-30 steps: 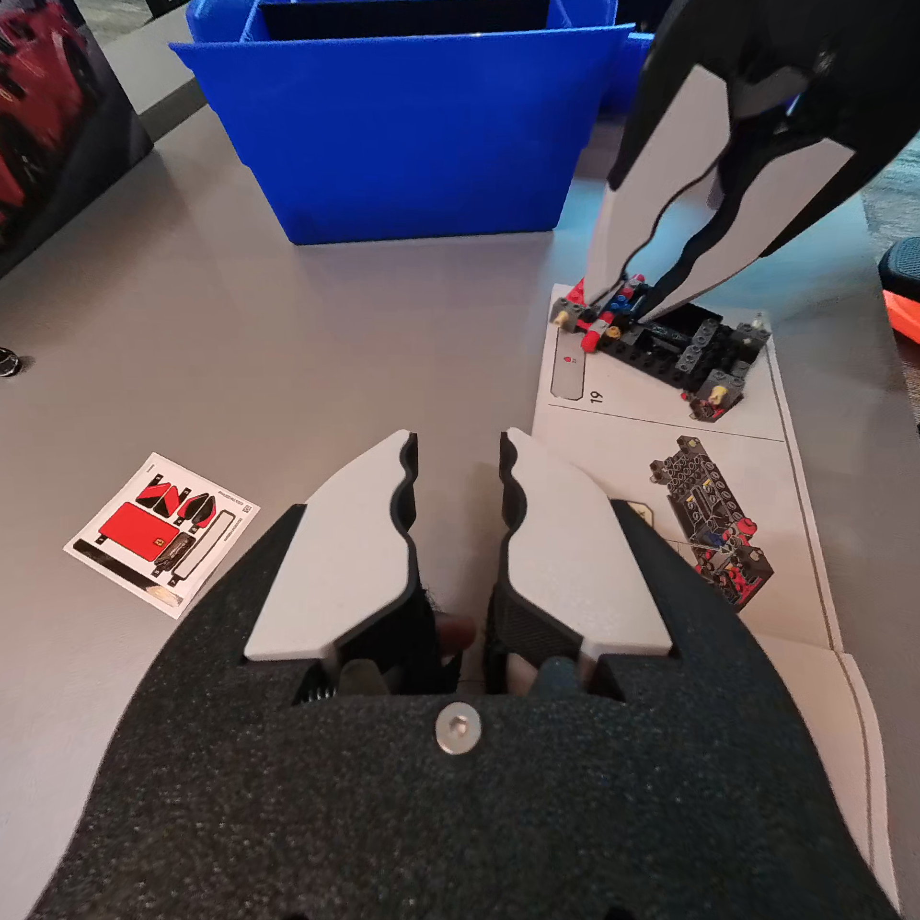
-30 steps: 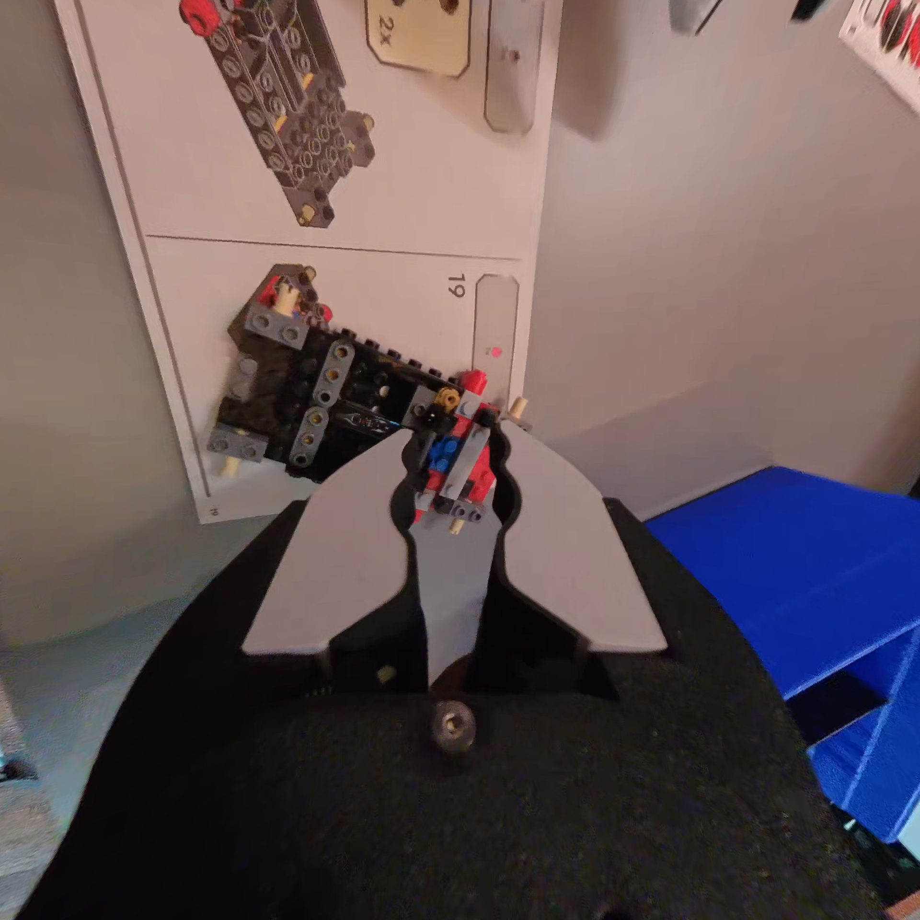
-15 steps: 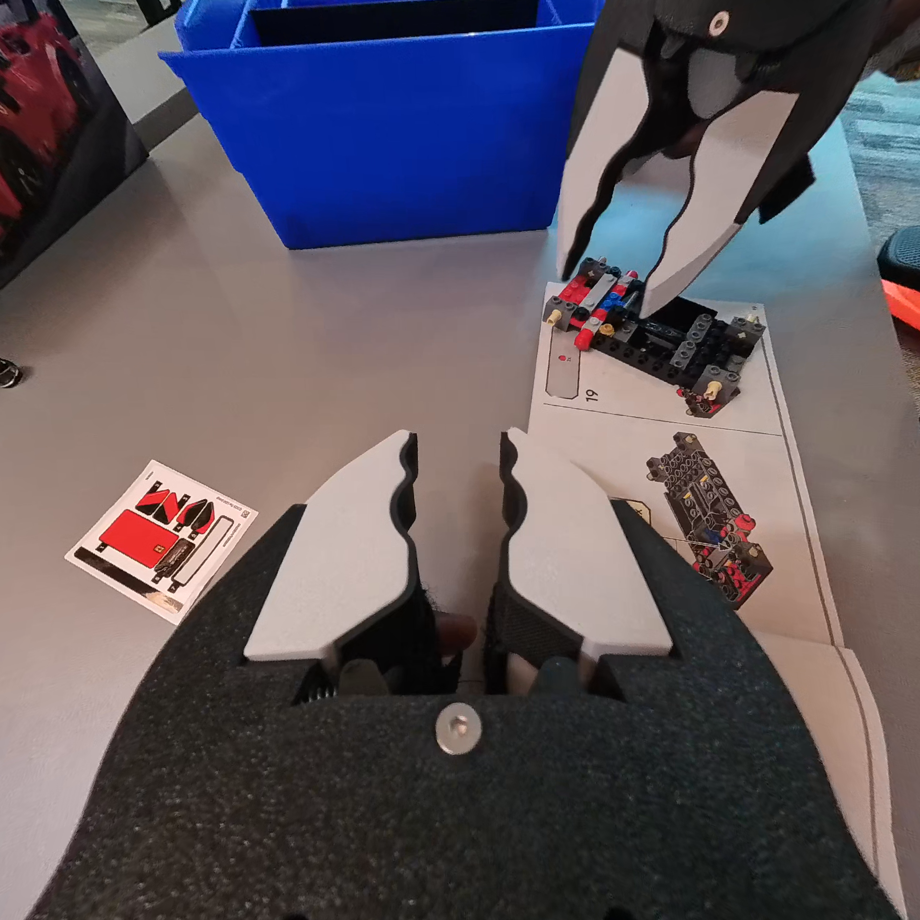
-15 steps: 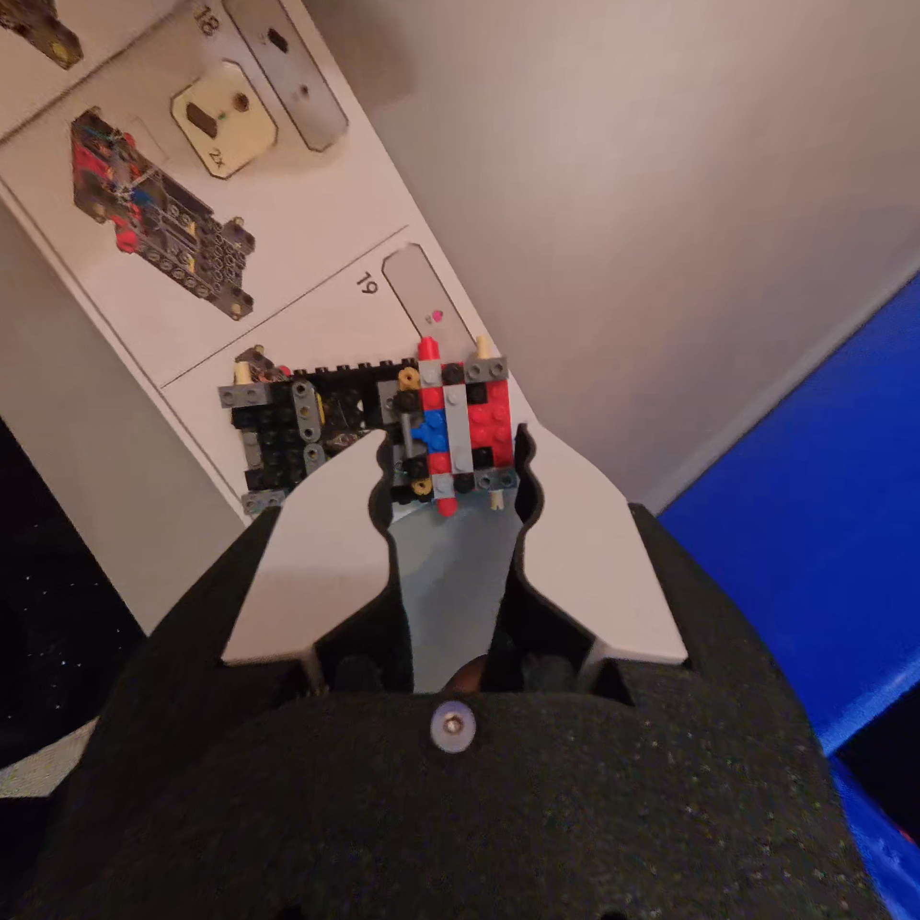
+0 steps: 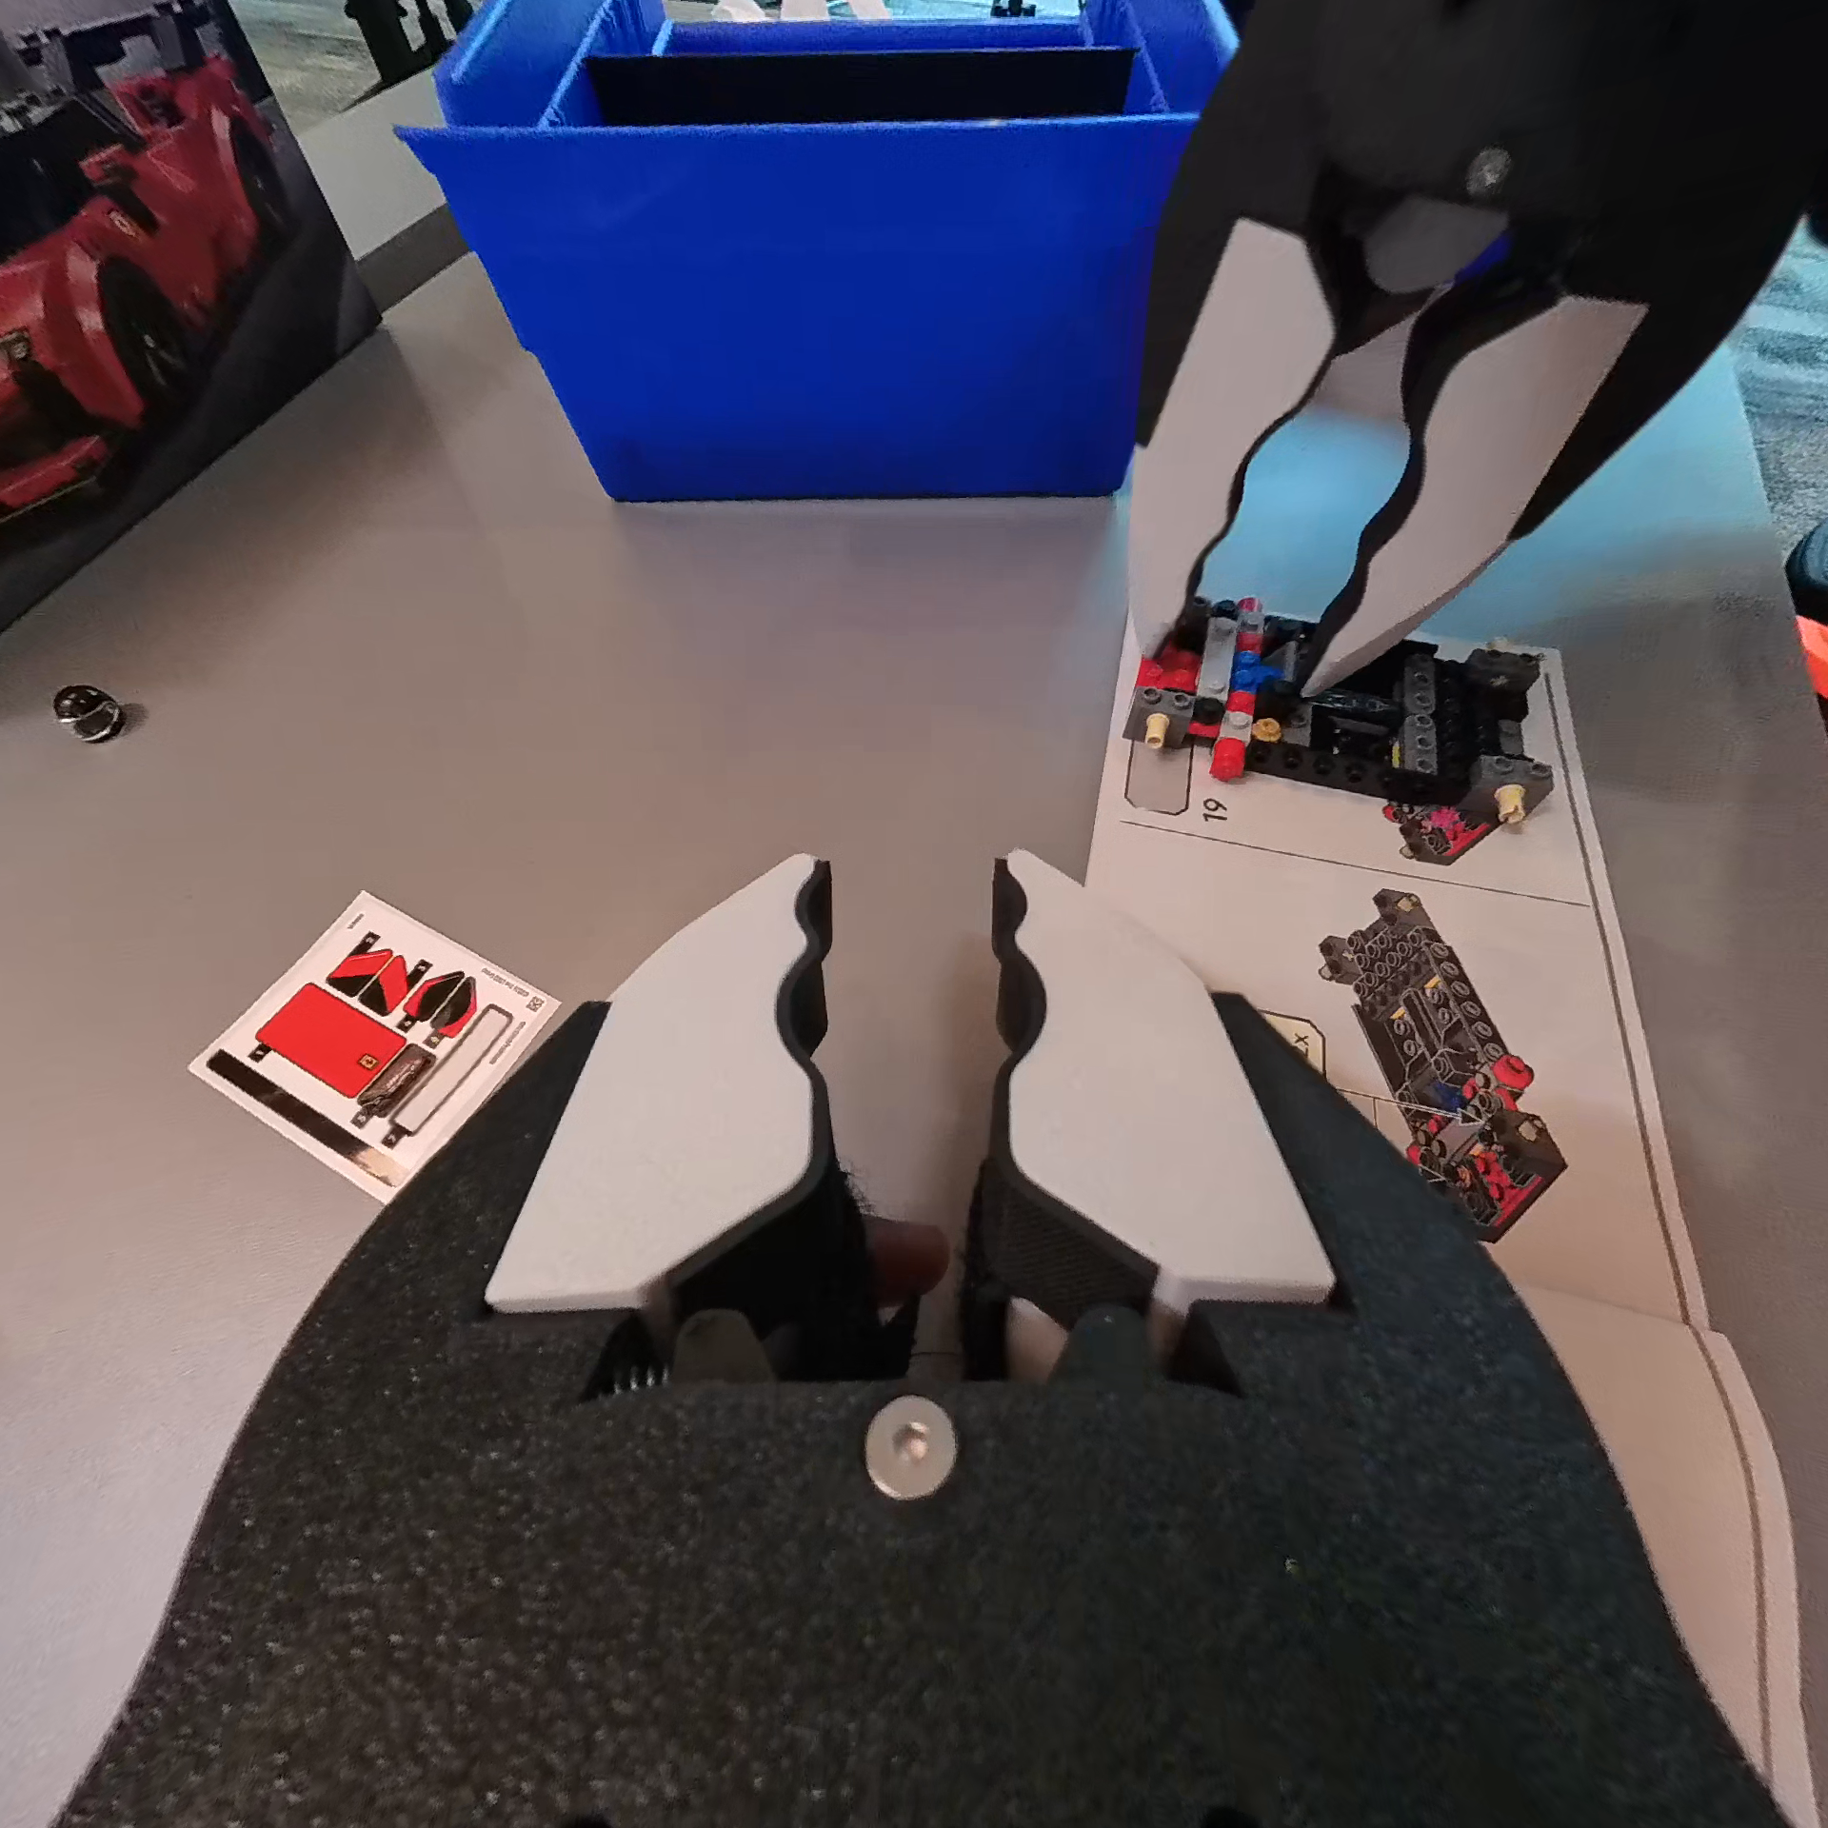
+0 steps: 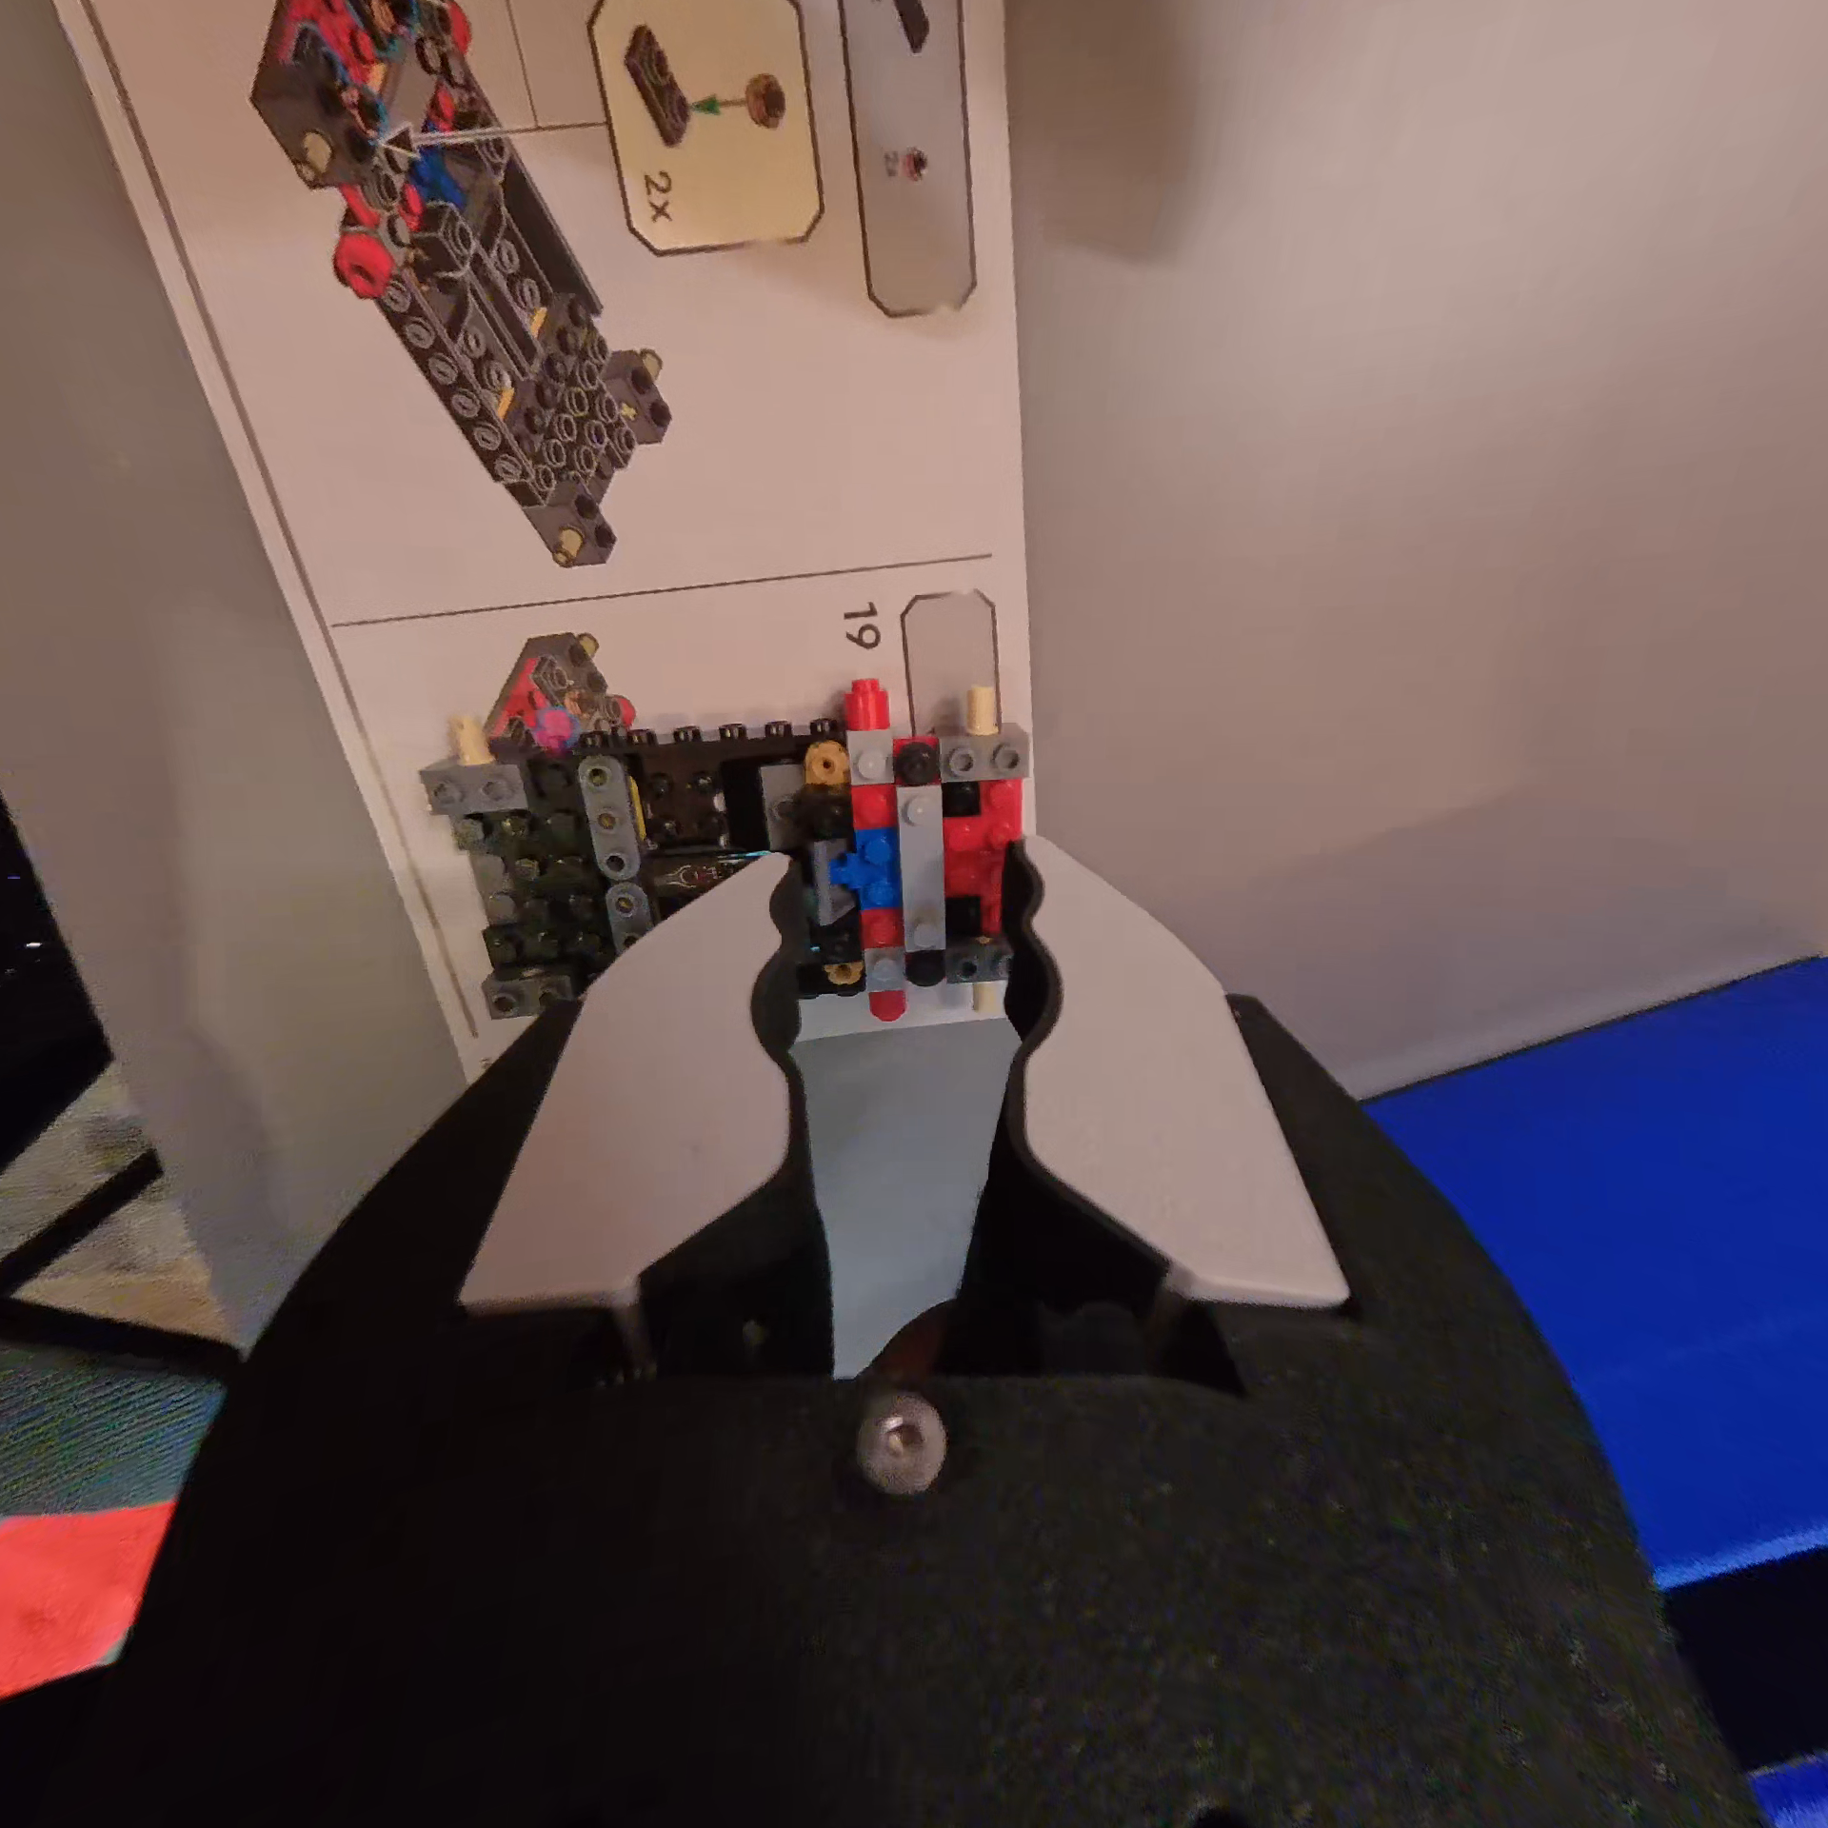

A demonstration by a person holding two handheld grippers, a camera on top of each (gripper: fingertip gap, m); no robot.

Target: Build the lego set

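A part-built Lego chassis [image 5: 1385,722], black with a red, blue and grey front end, lies on the open instruction booklet [image 5: 1236,940]. My right gripper [image 5: 1241,658] comes down on it from above. In the right wrist view the right gripper [image 6: 900,856] is open, with its fingertips on either side of the red and blue front section of the chassis [image 6: 692,791]. I cannot tell whether they press on it. My left gripper [image 5: 912,870] is open and empty, low over the grey table near the booklet's left edge.
A blue bin [image 5: 841,297] stands at the back and also shows in the right wrist view [image 6: 1632,1236]. A sticker sheet [image 5: 376,1039] lies at the left. The set's box [image 5: 119,297] stands at the far left, with a small dark round part [image 5: 89,712] near it. About 12 centimetres separates my left fingertips from my right.
The right gripper rose off the chassis's front end, then came down again with jaws apart around it. The chassis now lies squarer on the page. The left gripper has stayed put.
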